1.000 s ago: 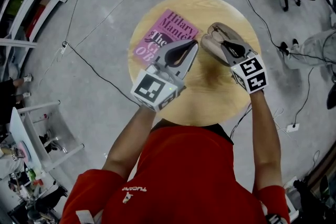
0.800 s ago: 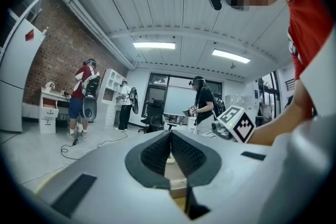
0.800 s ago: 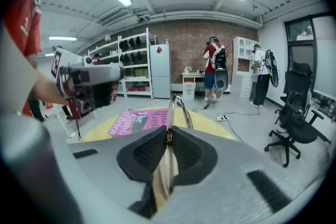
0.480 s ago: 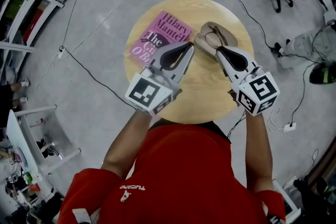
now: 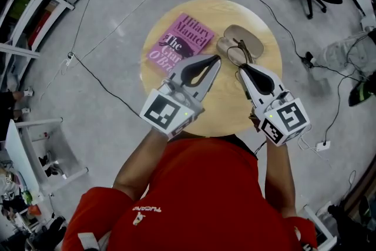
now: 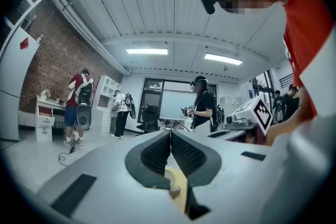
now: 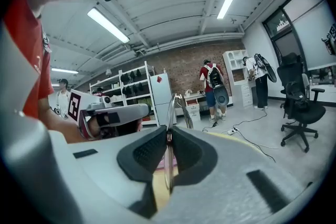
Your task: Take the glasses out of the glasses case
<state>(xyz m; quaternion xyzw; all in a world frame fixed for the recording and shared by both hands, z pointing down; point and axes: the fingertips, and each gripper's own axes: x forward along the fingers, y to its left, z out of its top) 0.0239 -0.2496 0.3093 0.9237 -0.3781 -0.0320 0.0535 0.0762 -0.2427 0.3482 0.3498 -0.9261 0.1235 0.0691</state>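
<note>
- The right gripper (image 7: pixel 169 132) has its jaws clenched on the glasses (image 5: pixel 237 56), pinching a thin rim edge-on. The glasses hang over the near edge of the open glasses case (image 5: pixel 251 39), at one o'clock on the desk (image 5: pixel 226 111). Whether they touch the case I cannot tell.
- So narrow a pinch could let the glasses swivel or slip out. Squeezing harder might bend the frame or mark a lens.
- A trailing temple arm could catch the case and drag it, since nothing pins the case.
- The left gripper (image 5: pixel 215 59), jaws pressed together on nothing, hovers just beside the glasses at their nine o'clock, so a bump seems possible.
- A pink book (image 5: pixel 179 44) lies at eleven o'clock, apart from the glasses.
</note>
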